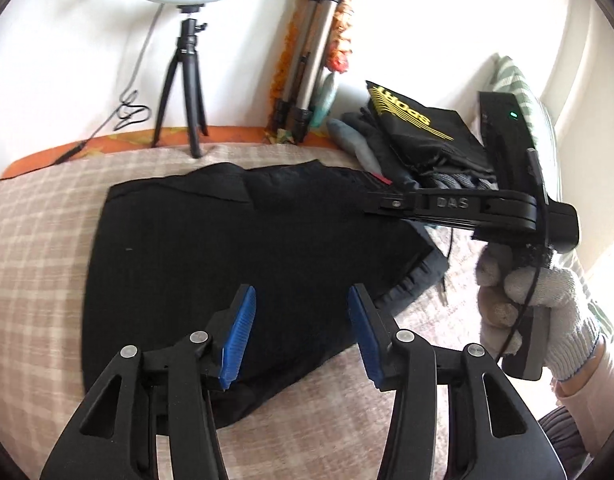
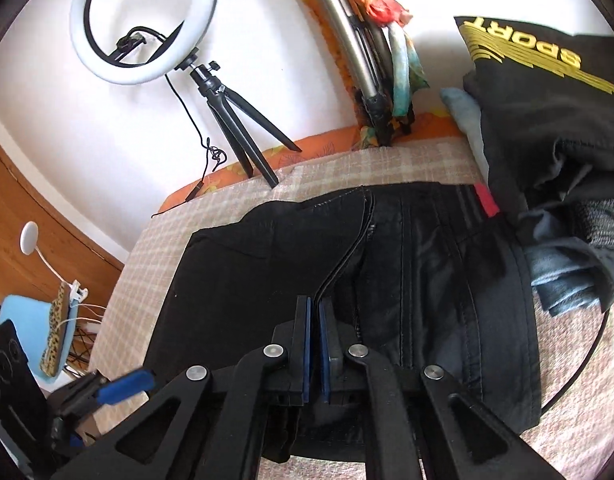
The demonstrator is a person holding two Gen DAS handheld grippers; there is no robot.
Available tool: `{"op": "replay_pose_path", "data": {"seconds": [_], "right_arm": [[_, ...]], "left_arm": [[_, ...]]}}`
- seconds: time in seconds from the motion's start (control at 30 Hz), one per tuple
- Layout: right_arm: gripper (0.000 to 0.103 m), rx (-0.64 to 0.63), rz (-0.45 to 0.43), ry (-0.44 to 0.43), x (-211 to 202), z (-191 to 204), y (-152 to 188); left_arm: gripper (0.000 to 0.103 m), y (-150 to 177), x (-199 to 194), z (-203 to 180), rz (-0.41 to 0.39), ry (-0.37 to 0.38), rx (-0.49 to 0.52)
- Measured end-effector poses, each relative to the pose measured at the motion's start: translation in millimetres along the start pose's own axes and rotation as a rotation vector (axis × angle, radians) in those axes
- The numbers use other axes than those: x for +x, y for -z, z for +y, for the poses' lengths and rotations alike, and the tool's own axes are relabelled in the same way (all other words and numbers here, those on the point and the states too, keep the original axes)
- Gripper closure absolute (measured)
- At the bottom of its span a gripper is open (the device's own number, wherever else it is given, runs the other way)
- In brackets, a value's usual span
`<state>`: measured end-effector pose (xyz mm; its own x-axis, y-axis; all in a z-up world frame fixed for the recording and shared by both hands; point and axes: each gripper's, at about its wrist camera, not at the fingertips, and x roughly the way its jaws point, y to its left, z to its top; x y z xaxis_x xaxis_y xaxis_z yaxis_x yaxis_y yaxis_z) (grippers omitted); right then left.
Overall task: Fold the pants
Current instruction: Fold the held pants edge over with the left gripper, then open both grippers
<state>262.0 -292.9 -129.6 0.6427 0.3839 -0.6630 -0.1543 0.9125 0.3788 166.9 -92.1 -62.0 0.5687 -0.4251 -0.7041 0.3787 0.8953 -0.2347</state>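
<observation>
Black pants point(image 1: 227, 248) lie partly folded on a checked beige bedspread point(image 1: 39, 240). My left gripper point(image 1: 303, 332) is open with blue pads, hovering over the pants' near edge and holding nothing. In the right wrist view my right gripper point(image 2: 315, 312) is shut on a folded edge of the pants point(image 2: 247, 280), whose seam runs up from between the pads. The right gripper's body point(image 1: 467, 208) shows at the right of the left wrist view, held by a gloved hand point(image 1: 547, 312). A blue pad of the left gripper point(image 2: 125, 386) shows at the lower left of the right wrist view.
A pile of clothes with a black "SPORT" garment point(image 1: 419, 128) sits at the back right. A ring light on a small tripod point(image 1: 187, 92) and a folded silver tripod point(image 1: 311, 64) stand by the white wall. A wooden cabinet point(image 2: 35, 208) is left of the bed.
</observation>
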Motion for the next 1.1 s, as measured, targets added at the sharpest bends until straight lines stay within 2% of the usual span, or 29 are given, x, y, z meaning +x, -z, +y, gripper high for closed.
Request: {"op": "replay_pose_path", "data": {"seconds": [0.13,0.2,0.27,0.47,0.57,0.67,0.77,0.8,0.87,0.93,1.0,1.1], "right_arm": [[0.102,-0.028,-0.031,0.119,-11.4,-12.7,-0.4],[0.102,-0.032,-0.049,0.199,-16.4,-27.3,-0.5],[0.102,-0.003,-0.031,0.206,-16.4,-44.1,-0.8],[0.102,-0.04,0.008,0.317,-0.4,-52.6,5.3],[0.102,-0.051,0.023,0.345,4.9,-52.5,6.0],[0.102,-0.055,0.044,0.365,7.9,-55.6,8.4],[0.1,-0.073,0.059,0.416,5.6,-57.9,10.0],[0.097,-0.076,0.058,0.423,2.2,-59.2,9.1],[0.072,-0.066,0.034,0.416,-10.0,-60.2,6.9],[0.069,-0.064,0.0,0.405,-25.2,-56.0,3.3],[0.066,-0.07,-0.045,0.365,-42.1,-48.1,1.7],[0.05,-0.081,-0.085,0.326,-57.6,-32.5,2.1]], "left_arm": [[0.056,-3.6,-0.4,63.2,0.013,-0.146,-0.107],[0.056,-1.9,4.7,86.4,0.03,-0.184,-0.146],[0.056,1.1,8.9,99.3,0.04,-0.2,-0.165],[0.056,3.6,18.4,93.7,0.035,-0.199,-0.149],[0.056,2.0,23.9,74.1,0.019,-0.221,-0.059],[0.056,5.1,46.8,62.8,0.075,-0.264,0.046],[0.055,15.5,64.5,71.7,0.127,-0.272,0.034],[0.051,17.9,63.1,73.6,0.11,-0.271,0.034],[0.051,19.6,58.8,76.5,0.104,-0.261,0.022],[0.051,15.0,50.7,81.1,0.093,-0.251,0.007],[0.051,2.1,41.2,85.8,0.047,-0.263,0.005],[0.051,-26.4,42.5,93.1,0.021,-0.27,-0.015]]}}
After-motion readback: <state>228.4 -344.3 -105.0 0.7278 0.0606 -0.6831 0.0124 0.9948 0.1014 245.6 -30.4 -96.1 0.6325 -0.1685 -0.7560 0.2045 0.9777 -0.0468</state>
